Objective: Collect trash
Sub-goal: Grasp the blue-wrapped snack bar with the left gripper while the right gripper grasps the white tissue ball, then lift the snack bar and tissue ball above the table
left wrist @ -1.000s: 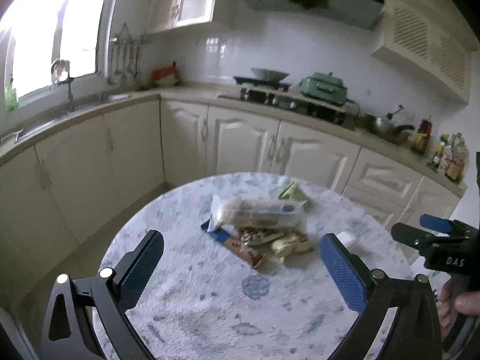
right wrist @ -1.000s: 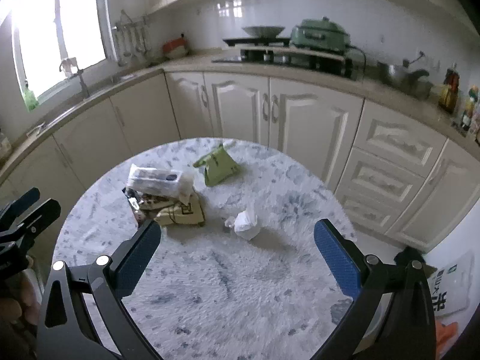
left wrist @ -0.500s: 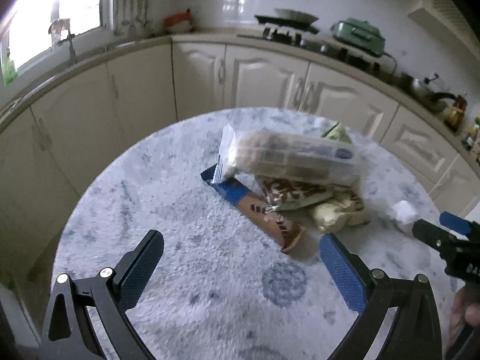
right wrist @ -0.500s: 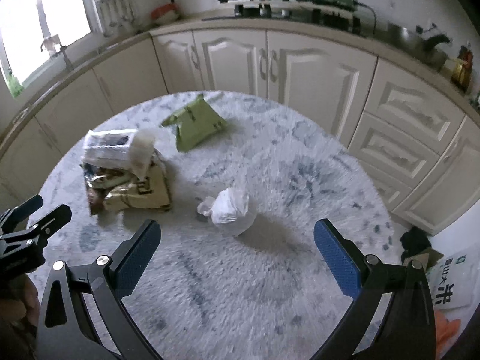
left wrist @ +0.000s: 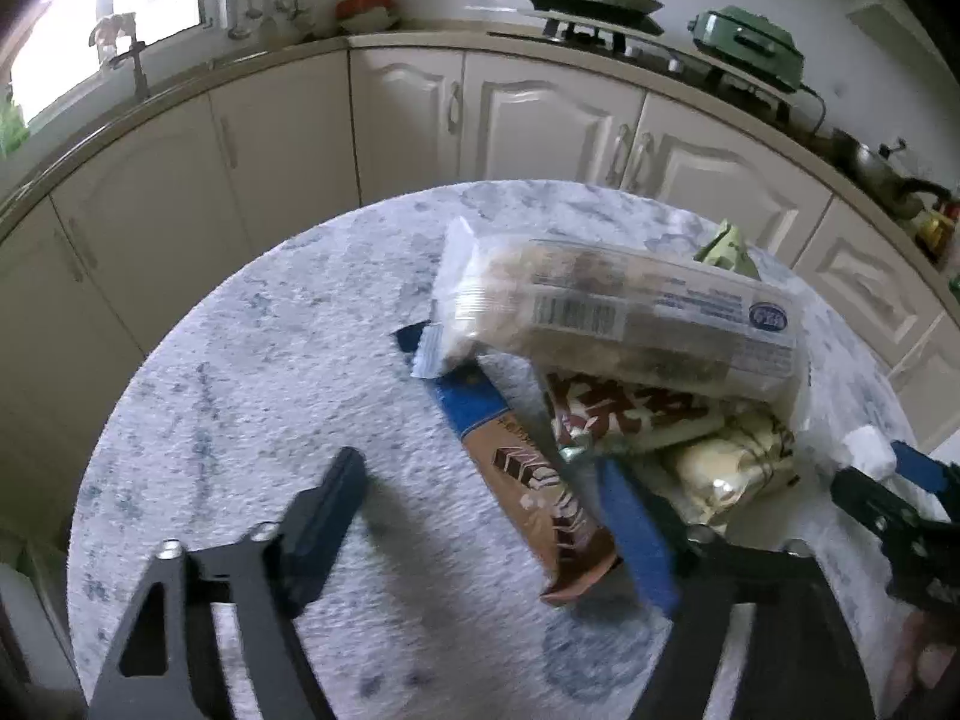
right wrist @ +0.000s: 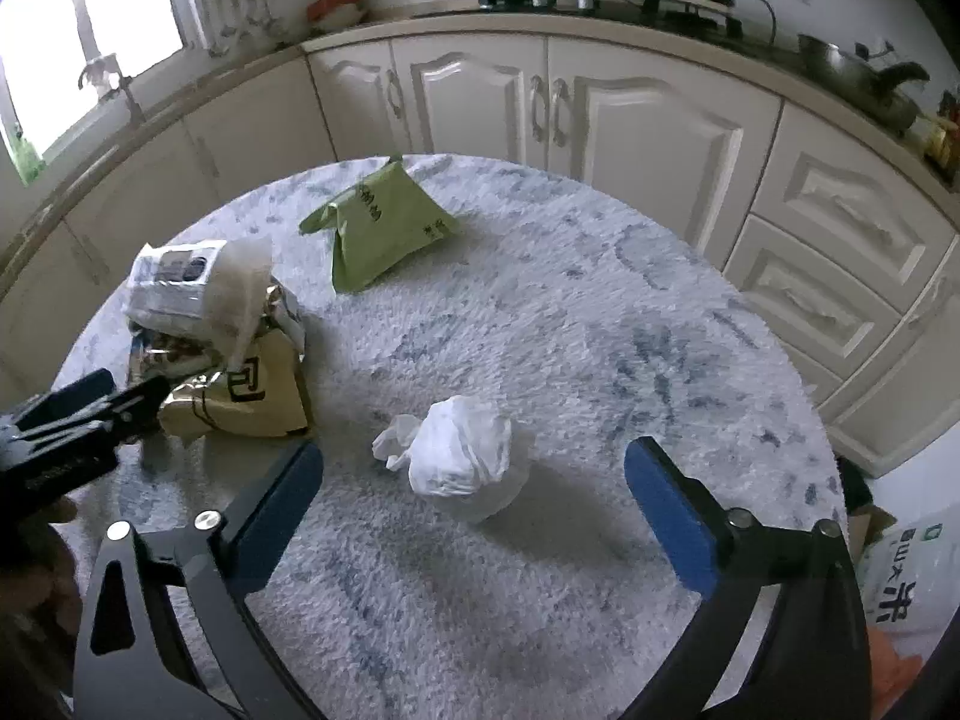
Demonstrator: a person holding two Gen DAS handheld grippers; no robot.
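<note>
Marble table [right wrist: 600, 312] at centre: right gripper [right wrist: 474, 483], jaws spread, straddles soft, light tissue wad [right wrist: 459, 456]; left gripper [left wrist: 486, 516], also unclenched, flanks crinkly wrapper [left wrist: 528, 480].

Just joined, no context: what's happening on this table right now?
A person with a handheld gripper in each hand is clearing trash off a round marble-look table. The left gripper is open, its fingers straddling the brown-and-blue snack wrapper at the near edge of a pile of wrappers. The right gripper is open too, lined up on a crumpled white tissue ball. A green packet lies farther back. Nothing is gripped yet.
</note>
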